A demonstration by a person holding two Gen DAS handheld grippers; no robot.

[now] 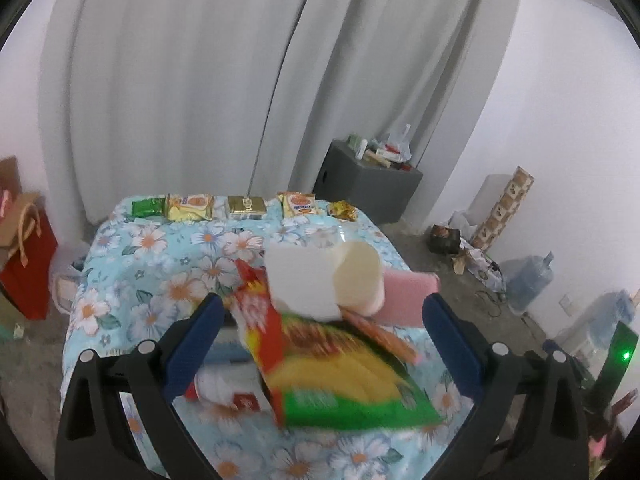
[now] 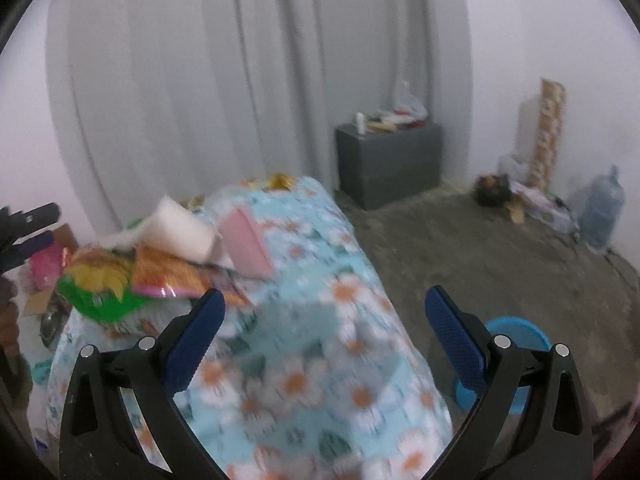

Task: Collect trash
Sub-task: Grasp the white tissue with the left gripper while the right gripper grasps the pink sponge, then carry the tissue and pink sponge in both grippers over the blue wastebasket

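The left gripper is hovering with its jaws spread wide, gripping nothing, over a heap of trash near the front edge of the worktop, which is draped in a floral cloth. The heap is comprising a red-and-green snack bag, a white foam block, a cream-coloured cup lying on its side, and a pink flat packet. The jaws are straddling the pile, apparently positioned for a scoop or pinch. The right gripper is likewise standing open and empty over the worktop's right edge, above a blue bin on the floor, the probable receptacle. Sealed snack packs are lining the far edge, seemingly not trash.
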